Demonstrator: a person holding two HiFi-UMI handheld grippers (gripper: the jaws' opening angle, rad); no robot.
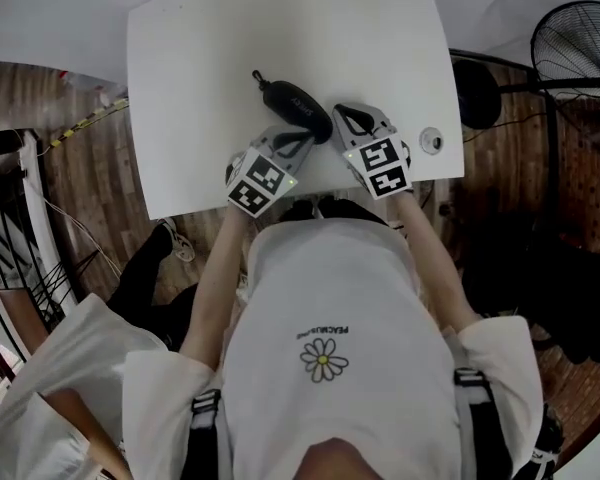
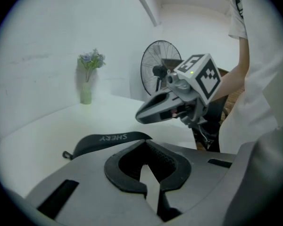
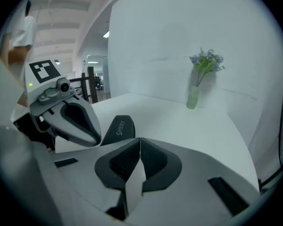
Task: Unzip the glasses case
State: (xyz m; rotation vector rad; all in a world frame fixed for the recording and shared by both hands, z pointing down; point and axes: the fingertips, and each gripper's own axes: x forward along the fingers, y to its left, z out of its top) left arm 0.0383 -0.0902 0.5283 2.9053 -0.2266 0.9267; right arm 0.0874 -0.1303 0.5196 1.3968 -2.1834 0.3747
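Beneath both grippers spreads the white table (image 1: 210, 58), and the job on it looks not yet begun: the case seems fully zipped, so I judge this to be the approach step. The left gripper (image 1: 302, 140) has its jaws pressed together with nothing between them, and the right gripper (image 1: 340, 116) is closed and empty in the same way. The black glasses case (image 1: 298, 106) lies flat just ahead of the left gripper's tips and just to the left of the right gripper's, touching neither as far as I can tell. At the end of the case farthest from both grippers sits a small tab (image 1: 257, 76), probably the zip pull. The next move likely calls for both pairs of jaws to part, one gripper steadying the body of the case while the other reaches past it to pinch that tab.
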